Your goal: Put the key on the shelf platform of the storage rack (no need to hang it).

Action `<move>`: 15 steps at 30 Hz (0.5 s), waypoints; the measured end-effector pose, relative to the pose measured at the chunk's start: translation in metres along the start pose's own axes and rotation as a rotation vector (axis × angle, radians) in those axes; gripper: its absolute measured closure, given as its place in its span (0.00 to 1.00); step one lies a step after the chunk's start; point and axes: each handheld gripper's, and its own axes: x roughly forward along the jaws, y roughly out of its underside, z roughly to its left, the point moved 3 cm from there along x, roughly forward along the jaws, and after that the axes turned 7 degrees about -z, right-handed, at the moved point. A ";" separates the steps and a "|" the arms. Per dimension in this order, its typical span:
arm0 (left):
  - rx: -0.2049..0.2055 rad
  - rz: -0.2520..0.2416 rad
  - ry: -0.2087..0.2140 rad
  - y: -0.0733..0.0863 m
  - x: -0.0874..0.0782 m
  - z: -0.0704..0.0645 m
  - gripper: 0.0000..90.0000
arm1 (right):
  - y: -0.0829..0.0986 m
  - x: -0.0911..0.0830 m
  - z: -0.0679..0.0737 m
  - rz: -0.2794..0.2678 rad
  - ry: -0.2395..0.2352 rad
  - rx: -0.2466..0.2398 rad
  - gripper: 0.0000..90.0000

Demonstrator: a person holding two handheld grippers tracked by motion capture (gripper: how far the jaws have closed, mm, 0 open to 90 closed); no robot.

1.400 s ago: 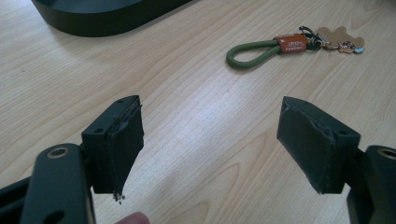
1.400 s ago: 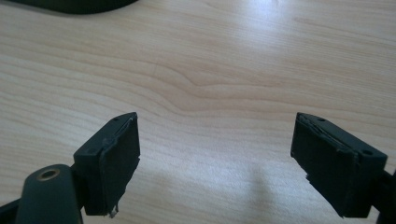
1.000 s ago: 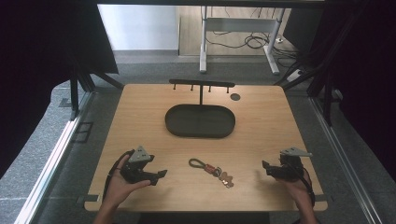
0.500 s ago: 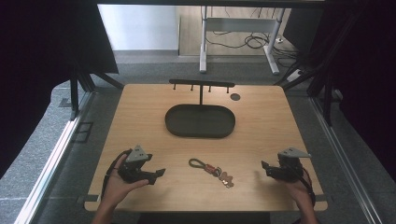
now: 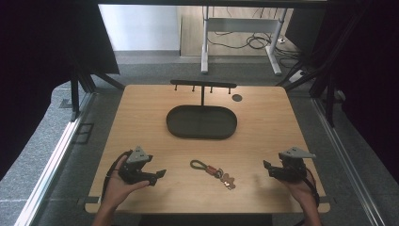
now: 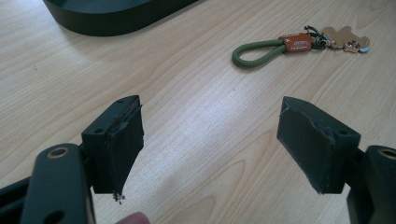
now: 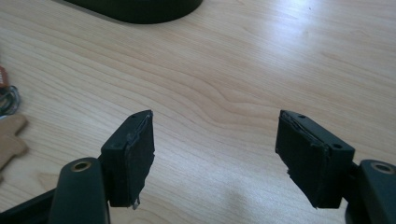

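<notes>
A keychain (image 5: 212, 170) with a green cord loop, an orange tag and small wooden charms lies on the wooden table (image 5: 141, 117) near its front middle. In the left gripper view the keychain (image 6: 275, 45) lies ahead and to the right of the jaws. My left gripper (image 5: 160, 175) sits at the front left, open and holding nothing (image 6: 210, 144). At the front right my right gripper (image 5: 266, 165) stands open too, jaws wide apart over bare wood (image 7: 215, 154). Both point toward the keychain between them.
A dark oval tray (image 5: 201, 121) rests at the table's middle, with a black hook rack (image 5: 203, 85) standing behind it. A small dark disc (image 5: 237, 97) lies at the back right. Beyond the table are a desk frame and cables on the floor.
Both grippers shifted only slightly near the front edge. The keychain has not moved.
</notes>
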 end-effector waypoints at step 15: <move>0.019 0.003 0.008 -0.004 -0.001 -0.010 0.26 | -0.027 -0.005 0.021 0.072 -0.099 -0.101 0.36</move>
